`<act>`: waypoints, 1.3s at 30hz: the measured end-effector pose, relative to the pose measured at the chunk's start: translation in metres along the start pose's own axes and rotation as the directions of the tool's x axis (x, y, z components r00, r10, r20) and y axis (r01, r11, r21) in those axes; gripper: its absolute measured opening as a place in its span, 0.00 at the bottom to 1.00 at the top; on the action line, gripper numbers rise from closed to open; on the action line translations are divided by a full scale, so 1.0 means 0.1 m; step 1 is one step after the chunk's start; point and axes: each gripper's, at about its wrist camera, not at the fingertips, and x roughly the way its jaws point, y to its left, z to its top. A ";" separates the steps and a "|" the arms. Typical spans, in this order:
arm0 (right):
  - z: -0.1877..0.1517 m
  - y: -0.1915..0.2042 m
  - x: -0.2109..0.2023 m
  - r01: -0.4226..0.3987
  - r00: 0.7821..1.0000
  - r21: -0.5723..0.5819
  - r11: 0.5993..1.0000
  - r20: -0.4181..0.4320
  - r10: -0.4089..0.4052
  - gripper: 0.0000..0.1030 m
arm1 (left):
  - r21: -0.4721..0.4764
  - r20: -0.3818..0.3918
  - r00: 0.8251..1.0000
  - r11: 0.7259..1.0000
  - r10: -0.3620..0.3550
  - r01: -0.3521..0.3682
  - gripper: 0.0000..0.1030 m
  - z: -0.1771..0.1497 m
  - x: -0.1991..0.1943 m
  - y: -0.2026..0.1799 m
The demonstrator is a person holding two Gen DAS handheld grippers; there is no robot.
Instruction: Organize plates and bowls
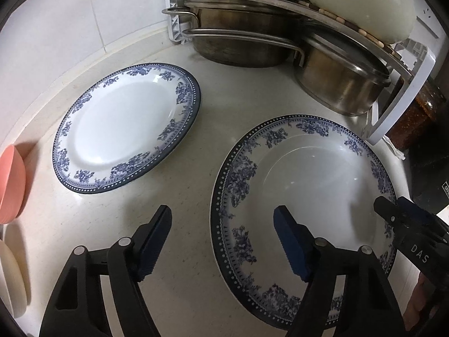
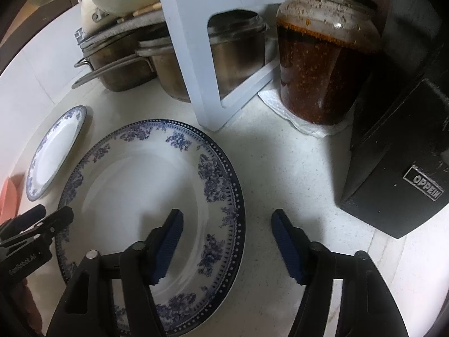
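Note:
Two blue-and-white floral plates lie on the pale counter. The larger deep plate (image 1: 306,196) (image 2: 134,202) is near me. The flatter plate (image 1: 123,126) (image 2: 53,151) lies further left. My left gripper (image 1: 223,219) is open and empty, straddling the large plate's left rim: one finger over the counter, one over the plate. My right gripper (image 2: 226,221) is open and empty, straddling that plate's right rim. Each gripper shows in the other's view, the right one (image 1: 398,213) and the left one (image 2: 47,219). A pink bowl (image 1: 9,185) and a cream bowl (image 1: 11,278) sit at the far left.
A white rack (image 2: 196,64) stands behind the plates, with steel pots (image 1: 241,36) under it and cream dishes (image 1: 362,2) on top. A jar of dark red paste (image 2: 322,56) sits on paper at the right. A black box (image 2: 398,168) stands beside it.

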 end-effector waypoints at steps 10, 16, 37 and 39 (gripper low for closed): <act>0.05 0.03 0.03 0.019 1.000 -0.025 1.000 -0.004 -0.019 0.45 | -0.016 -0.034 0.999 0.999 -0.036 0.035 0.43 0.01 0.11 -0.02; 0.07 0.07 0.05 0.003 1.000 -0.054 0.999 -0.007 -0.004 0.39 | -0.019 -0.029 0.998 0.998 -0.053 0.052 0.33 0.01 0.11 -0.03; -0.04 0.14 -0.18 -0.032 0.999 -0.087 0.996 0.001 0.032 0.34 | -0.043 -0.003 0.999 0.998 -0.054 0.054 0.32 -0.11 -0.09 0.01; -0.06 0.16 -0.25 -0.036 0.999 -0.088 0.995 0.004 0.037 0.34 | -0.049 0.003 0.999 0.997 -0.052 0.053 0.31 -0.14 -0.16 0.03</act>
